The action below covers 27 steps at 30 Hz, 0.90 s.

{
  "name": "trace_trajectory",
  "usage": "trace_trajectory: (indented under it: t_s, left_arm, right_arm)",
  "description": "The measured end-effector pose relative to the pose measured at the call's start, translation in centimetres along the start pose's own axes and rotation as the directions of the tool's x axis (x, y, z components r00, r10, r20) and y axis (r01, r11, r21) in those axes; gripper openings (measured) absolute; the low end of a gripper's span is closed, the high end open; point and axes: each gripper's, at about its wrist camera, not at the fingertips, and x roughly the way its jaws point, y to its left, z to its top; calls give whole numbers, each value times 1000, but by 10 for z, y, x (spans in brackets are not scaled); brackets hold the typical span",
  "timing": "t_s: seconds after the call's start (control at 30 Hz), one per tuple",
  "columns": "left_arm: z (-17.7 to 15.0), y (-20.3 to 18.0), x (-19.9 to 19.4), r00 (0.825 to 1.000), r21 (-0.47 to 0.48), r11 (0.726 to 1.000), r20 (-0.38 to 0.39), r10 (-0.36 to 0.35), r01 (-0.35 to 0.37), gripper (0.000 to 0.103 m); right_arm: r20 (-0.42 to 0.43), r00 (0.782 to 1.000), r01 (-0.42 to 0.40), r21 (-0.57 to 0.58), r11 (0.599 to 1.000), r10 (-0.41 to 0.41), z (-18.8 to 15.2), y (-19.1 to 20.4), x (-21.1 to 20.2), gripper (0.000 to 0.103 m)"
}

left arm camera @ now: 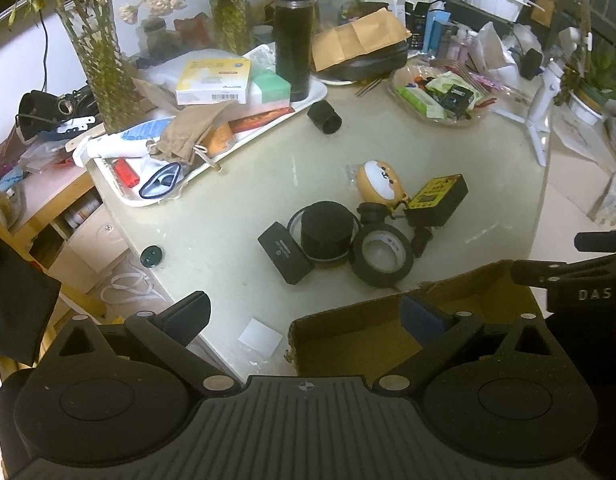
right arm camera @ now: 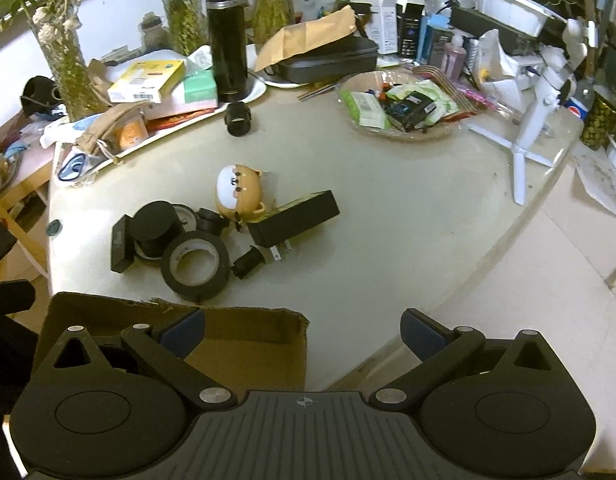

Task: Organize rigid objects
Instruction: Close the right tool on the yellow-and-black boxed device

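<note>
A cluster of small rigid items lies mid-table: a black tape roll (left arm camera: 382, 257) (right arm camera: 196, 266), a black round jar (left arm camera: 327, 229) (right arm camera: 155, 226), a flat black case (left arm camera: 285, 253) (right arm camera: 122, 245), an orange dog-face toy (left arm camera: 381, 183) (right arm camera: 238, 191), a black and yellow box (left arm camera: 437, 199) (right arm camera: 294, 218), and small black caps (right arm camera: 248, 262). An open cardboard box (left arm camera: 348, 330) (right arm camera: 248, 336) sits at the near edge. My left gripper (left arm camera: 304, 320) is open above the box's left corner. My right gripper (right arm camera: 302, 332) is open over its right end. Neither holds anything.
A lone black cylinder (left arm camera: 325, 117) (right arm camera: 238, 119) lies near a cluttered white tray (left arm camera: 120, 192) with a tall black flask (left arm camera: 294, 38) (right arm camera: 227, 36). A glass bowl of packets (left arm camera: 442, 98) (right arm camera: 400, 110), a white tripod (right arm camera: 536, 120) and plant vases ring the back. The table edge curves at right.
</note>
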Motion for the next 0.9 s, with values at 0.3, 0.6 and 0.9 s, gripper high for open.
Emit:
trace_trajectory:
  t_s: [0.3, 0.6, 0.9]
  left_arm:
    - [2, 13, 0, 999, -26, 999, 16, -40, 40, 103]
    - [3, 22, 1, 998, -34, 998, 25, -59, 60, 103]
    - [0, 27, 6, 996, -22, 996, 21, -91, 91, 103]
  right_arm:
    - [-18, 997, -76, -22, 997, 76, 10, -7, -1, 103]
    - [-10, 989, -148, -49, 988, 147, 26, -11, 3, 103]
    - [23, 980, -196, -118, 974, 200, 44, -21, 30, 97]
